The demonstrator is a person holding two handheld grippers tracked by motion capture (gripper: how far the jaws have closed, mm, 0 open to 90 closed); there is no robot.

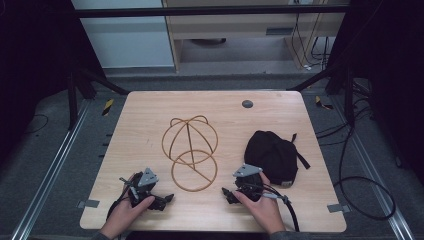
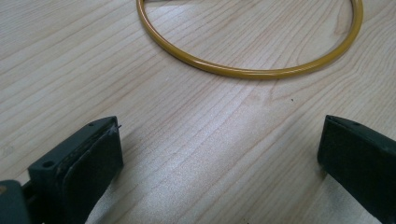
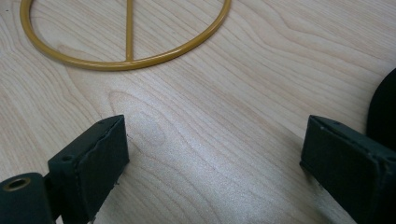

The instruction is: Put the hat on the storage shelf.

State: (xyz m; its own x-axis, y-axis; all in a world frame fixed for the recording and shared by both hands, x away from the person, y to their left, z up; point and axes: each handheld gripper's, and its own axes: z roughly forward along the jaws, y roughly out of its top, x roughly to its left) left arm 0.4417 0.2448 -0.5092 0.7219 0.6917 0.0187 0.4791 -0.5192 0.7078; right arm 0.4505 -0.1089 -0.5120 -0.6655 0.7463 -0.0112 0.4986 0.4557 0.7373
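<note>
Right now both grippers rest low on the pale wooden tabletop (image 1: pixel 150 110), near its front edge, and neither holds anything. The landmark is the golden wire hat stand (image 1: pixel 190 152), a flat ring base with a domed cage of hoops rising behind it, standing near the middle of the tabletop. The left gripper (image 1: pixel 167 199) lies just in front of the stand's base and to its left, its jaws spread wide over bare wood and aimed toward the ring; in the left gripper view the ring's near arc (image 2: pixel 247 72) curves across just ahead of the jaws. The right gripper (image 1: pixel 226 192) sits in front of the stand and to its right, jaws likewise released and wide apart, with the ring and its cross spoke (image 3: pixel 128 60) ahead and to one side in the right gripper view. A black fabric cap (image 1: pixel 272 156) lies crumpled to the right of the stand, well clear of its ring and just behind the right gripper. So the cap is plainly nearer the right hand (image 1: pixel 262 207), while the left sits closer to the stand's base. I judge the cap is meant for the stand, with nothing yet grasped.
</note>
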